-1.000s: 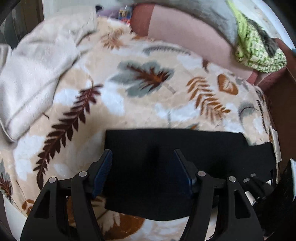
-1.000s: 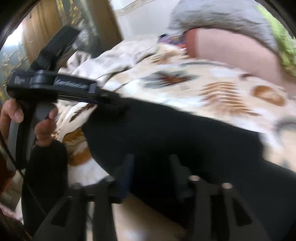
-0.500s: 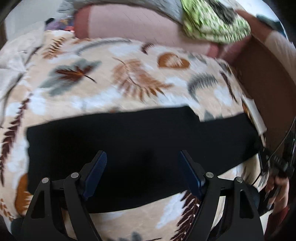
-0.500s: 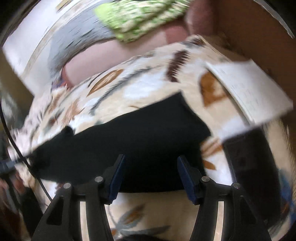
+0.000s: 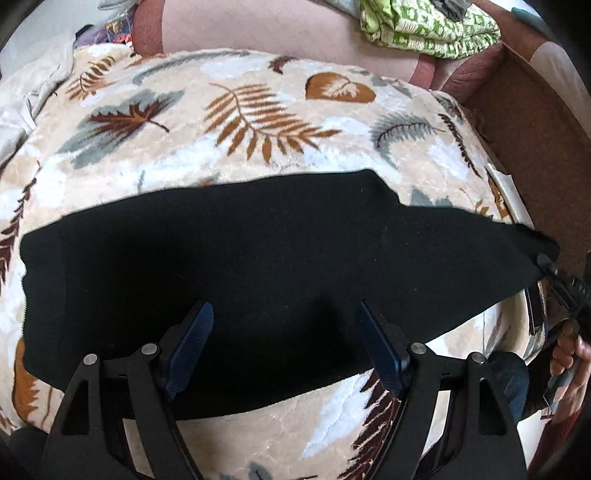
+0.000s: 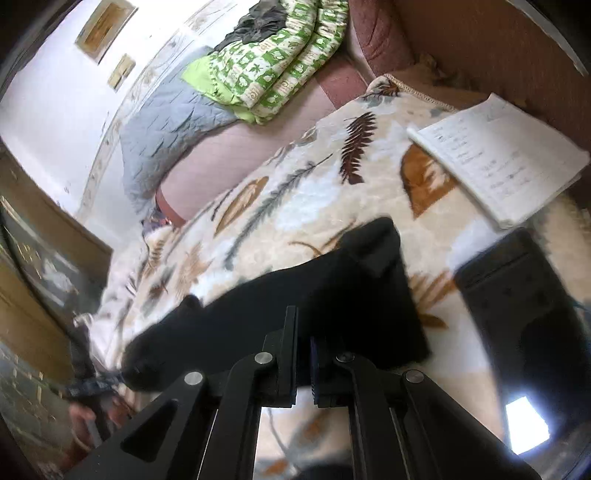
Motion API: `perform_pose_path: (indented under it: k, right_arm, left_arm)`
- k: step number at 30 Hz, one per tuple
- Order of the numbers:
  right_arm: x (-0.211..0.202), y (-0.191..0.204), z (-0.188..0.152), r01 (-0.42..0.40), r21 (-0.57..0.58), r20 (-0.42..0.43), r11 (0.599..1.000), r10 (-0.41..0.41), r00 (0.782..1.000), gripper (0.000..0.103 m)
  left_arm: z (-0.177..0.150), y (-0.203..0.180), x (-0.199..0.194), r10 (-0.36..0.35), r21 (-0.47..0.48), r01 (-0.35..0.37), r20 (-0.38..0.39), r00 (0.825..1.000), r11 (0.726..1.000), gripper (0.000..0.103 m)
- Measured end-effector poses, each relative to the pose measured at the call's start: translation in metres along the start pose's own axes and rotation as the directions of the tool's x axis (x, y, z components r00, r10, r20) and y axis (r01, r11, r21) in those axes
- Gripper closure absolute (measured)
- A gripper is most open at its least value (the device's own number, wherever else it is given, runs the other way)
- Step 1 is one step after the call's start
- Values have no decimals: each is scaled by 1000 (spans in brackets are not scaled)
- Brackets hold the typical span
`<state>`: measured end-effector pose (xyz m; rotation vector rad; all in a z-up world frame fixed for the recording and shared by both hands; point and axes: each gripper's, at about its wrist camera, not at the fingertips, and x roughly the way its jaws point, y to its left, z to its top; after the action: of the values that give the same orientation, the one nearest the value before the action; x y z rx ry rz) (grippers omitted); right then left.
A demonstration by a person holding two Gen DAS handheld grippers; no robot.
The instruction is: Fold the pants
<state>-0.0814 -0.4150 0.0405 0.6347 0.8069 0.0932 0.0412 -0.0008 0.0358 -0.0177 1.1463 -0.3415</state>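
Observation:
The black pants point(image 5: 258, 266) lie folded lengthwise in a long band across the leaf-patterned blanket point(image 5: 240, 122). My left gripper point(image 5: 282, 332) is open above their near edge and holds nothing. In the left wrist view the right gripper point(image 5: 546, 264) pinches the pants' far right end. In the right wrist view my right gripper point(image 6: 303, 339) is shut on the pants point(image 6: 332, 295), whose end is lifted and bunched.
A white notebook point(image 6: 498, 155) lies on the blanket to the right, beside a black pouch point(image 6: 517, 295). A green patterned quilt point(image 5: 424, 26) and a grey quilt point(image 6: 166, 122) sit on the pink sofa back point(image 5: 258, 33). A brown side wall point(image 5: 535, 140) borders the right.
My right gripper has closed on the right end of the pants and lifted it. My left gripper has stayed open, hovering over the pants, with the view shifted slightly.

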Motion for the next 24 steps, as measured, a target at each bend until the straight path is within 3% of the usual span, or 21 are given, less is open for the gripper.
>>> perform_pose_path:
  k: [3,5,6,8,10,13,15,16,19,21,24]
  right_arm:
    - [23,-18,-2,75,2,-70,997,-75,995,99]
    - [39,-21,-6,120,-34,-101,992,-123,987,92]
    - [40,-20,-6,131,-50,-95,990,-135,986,92]
    - [30,-13,-6,170,-100,-70,980,-177,982,72]
    - [20,-5,-6,234,-151,-44,960,-243,969,62]
    - [-3,3,-4,343,-187,20,921,-345,938,61]
    - [-16,15,-1,378,-215,85,900,-369,926,59]
    - [-17,23,2,357,-233,97,905,-344,934,59]
    - [3,59,9,170,-293,54,941,-162,985,59]
    - [27,81,11,77,-317,17,945,-76,997,59]
    - [81,122,8,-60,-356,-65,932,39,997,59]
  left_arm:
    - [1,1,1,7,-11,-7,0,1000,1000,23]
    - [-1,1,3,-1,-22,1,-13,1000,1000,23]
    - [-1,0,3,-1,-21,1,-14,1000,1000,23]
    - [-3,-2,0,6,-9,-6,-6,1000,1000,23]
    - [-4,-4,-3,12,3,-12,3,1000,1000,23]
    - [-6,-5,-5,12,10,-12,10,1000,1000,23]
    - [-6,-6,-7,18,14,-18,17,1000,1000,23]
    - [-6,-6,-8,23,17,-23,22,1000,1000,23]
    - [-6,-4,-12,51,18,-51,47,998,999,23]
    - [-5,1,-15,64,7,-64,60,996,998,23]
    - [-5,11,-19,94,-7,-93,72,993,996,23]
